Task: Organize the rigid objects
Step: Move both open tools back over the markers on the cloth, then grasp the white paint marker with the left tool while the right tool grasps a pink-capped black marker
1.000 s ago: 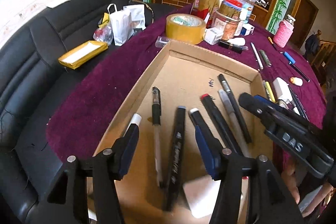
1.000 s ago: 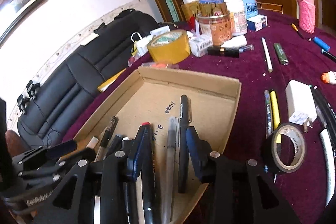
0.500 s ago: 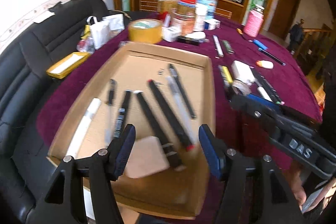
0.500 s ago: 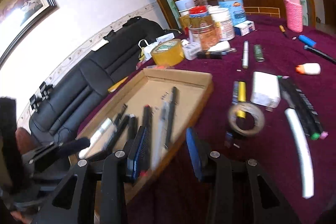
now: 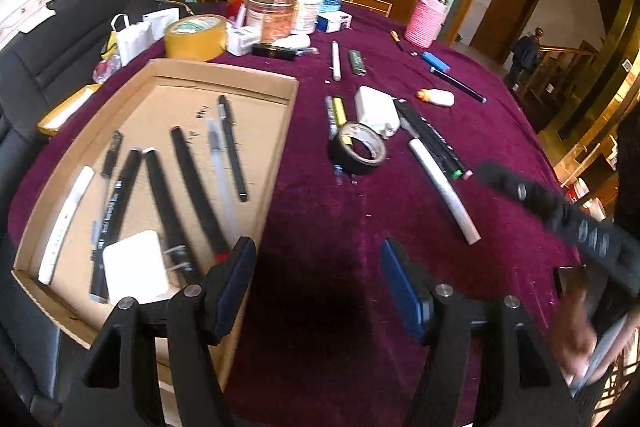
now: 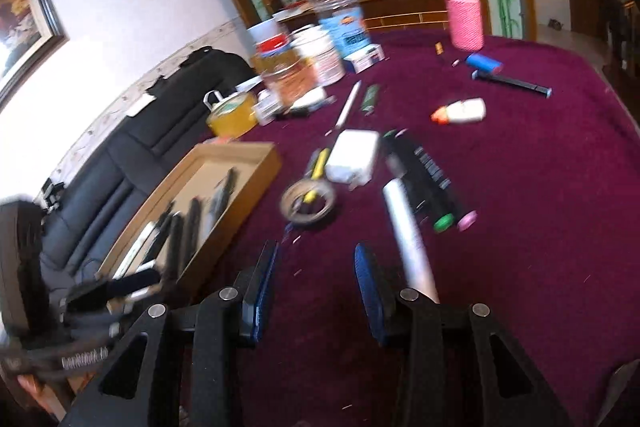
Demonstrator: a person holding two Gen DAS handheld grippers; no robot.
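Observation:
A cardboard tray point(image 5: 280, 147) on the purple cloth holds several pens point(image 5: 184, 179) and a white block point(image 5: 136, 267). My left gripper point(image 5: 318, 255) hangs over bare cloth just right of the tray, its jaws opening with nothing between them. My right gripper point(image 6: 316, 255) is open and empty above the cloth, beside the near end of a white tube point(image 6: 404, 231). Ahead of it lie a black tape roll point(image 6: 286, 199), black markers point(image 6: 428, 183) and a white charger point(image 6: 354, 157). The same tape roll point(image 5: 358, 153) and tube point(image 5: 442, 191) show in the left wrist view.
Jars point(image 5: 276, 11), a yellow tape roll point(image 5: 196, 35) and a pink cup point(image 6: 464, 21) crowd the table's far side. A glue bottle point(image 6: 464, 109), blue lighter point(image 6: 484, 63) and loose pens lie further out. A black sofa point(image 5: 48, 39) runs along the left.
Both grippers have swung right, from above the tray's pens to over the purple cloth. The left jaws stand wider than before. The right jaws look the same.

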